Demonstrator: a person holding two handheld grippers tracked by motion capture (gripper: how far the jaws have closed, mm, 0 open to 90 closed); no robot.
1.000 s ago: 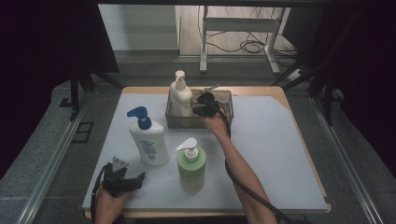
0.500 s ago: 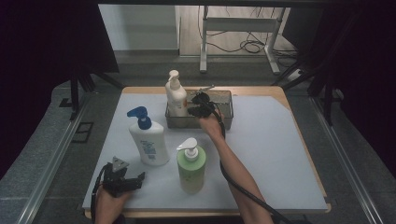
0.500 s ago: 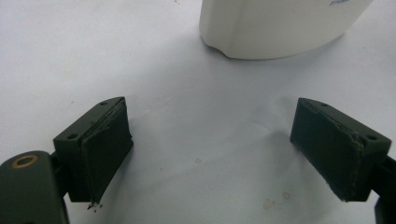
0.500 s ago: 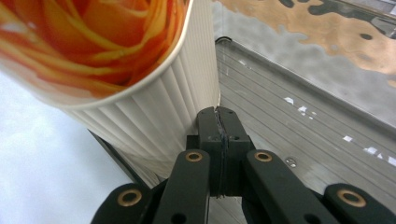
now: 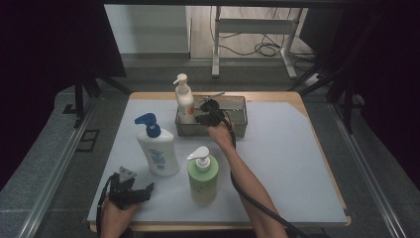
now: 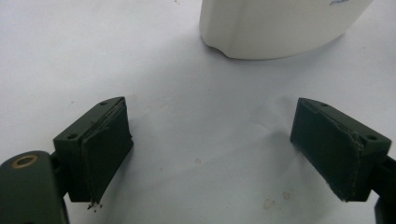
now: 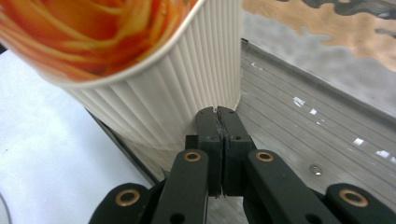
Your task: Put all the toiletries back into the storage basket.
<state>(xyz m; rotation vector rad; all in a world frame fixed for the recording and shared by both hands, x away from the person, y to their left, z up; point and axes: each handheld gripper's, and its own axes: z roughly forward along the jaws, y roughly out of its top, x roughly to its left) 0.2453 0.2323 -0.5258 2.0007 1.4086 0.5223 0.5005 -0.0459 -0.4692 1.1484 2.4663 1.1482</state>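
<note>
Upper centre of the high view: right gripper (image 5: 207,113) sits clenched, jaws pressed together with nothing between, against the cream pump bottle (image 5: 184,101). Versus a second ago, that bottle has shifted left to the left end of the metal tray (image 5: 237,117). Lower left, left gripper (image 5: 130,191) unmoved, jaws released, near the white blue-pump bottle (image 5: 157,148).

right gripper (image 5: 203,113) beside orange-label bottle (image 5: 184,100) in tray (image 5: 238,115)
</note>
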